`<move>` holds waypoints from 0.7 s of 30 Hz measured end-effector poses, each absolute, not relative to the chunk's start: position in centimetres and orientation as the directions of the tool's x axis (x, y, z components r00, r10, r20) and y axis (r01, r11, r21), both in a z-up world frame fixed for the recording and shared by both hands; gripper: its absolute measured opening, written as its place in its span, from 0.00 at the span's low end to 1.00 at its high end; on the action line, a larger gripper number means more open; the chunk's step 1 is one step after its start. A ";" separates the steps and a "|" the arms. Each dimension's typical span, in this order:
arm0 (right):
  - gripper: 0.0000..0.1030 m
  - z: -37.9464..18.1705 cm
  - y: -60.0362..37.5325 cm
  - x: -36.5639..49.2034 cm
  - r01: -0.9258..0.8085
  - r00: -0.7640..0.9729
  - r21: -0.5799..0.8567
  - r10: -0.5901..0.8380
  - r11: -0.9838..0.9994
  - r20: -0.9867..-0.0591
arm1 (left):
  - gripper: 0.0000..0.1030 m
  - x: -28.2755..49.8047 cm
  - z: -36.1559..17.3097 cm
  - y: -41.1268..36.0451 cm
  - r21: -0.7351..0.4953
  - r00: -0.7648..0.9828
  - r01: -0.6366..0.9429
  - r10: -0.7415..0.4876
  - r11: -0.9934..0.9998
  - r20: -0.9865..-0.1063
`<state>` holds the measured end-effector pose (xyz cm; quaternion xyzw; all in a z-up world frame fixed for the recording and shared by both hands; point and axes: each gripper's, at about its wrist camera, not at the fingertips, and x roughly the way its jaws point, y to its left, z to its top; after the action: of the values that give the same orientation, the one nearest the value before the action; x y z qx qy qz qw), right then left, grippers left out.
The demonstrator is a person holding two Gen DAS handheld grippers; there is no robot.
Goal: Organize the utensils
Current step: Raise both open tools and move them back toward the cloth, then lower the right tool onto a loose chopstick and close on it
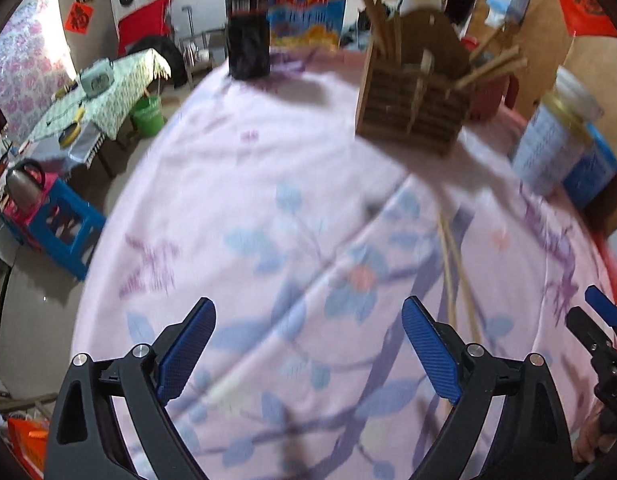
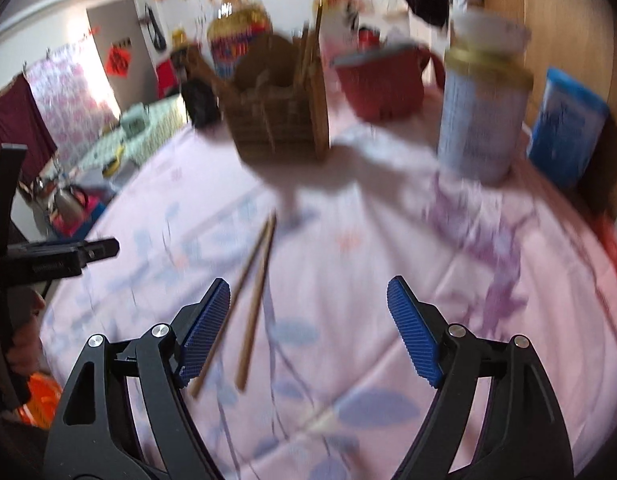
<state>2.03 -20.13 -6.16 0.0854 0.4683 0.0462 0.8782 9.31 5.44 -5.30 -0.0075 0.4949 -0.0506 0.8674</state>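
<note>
Wide-spread right tool point(image 2: 308, 312) over loose chopsticks point(image 2: 252, 300)

pink floral cloth point(image 1: 268, 168) with blue leaves, tan chopsticks point(image 2: 252, 292), brown slatted holder point(image 2: 280, 128), red pot point(image 2: 380, 88), blue box point(image 2: 564, 128).

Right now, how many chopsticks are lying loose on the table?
2. Both chopsticks lie side by side on the pink cloth, in front of the wooden holder. More stand inside the holder, blurred.
</note>
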 end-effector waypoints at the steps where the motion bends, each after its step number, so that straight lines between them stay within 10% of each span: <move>1: 0.77 -6.2 -20.4 2.1 0.006 0.554 0.199 0.163 0.980 -0.817 | 0.90 8.9 -5.9 5.5 -0.059 0.494 0.080 -0.091 0.995 -0.865; 21: 0.77 -6.8 -22.5 -0.1 0.046 0.509 0.124 0.084 0.991 -0.857 | 0.90 8.7 -9.5 -1.0 -0.071 0.399 0.237 -0.163 0.969 -0.902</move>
<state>-0.12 -22.49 -6.81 0.0654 0.4953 0.0110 0.8662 8.71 -1.01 -9.49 0.0345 0.5350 -0.1199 0.8356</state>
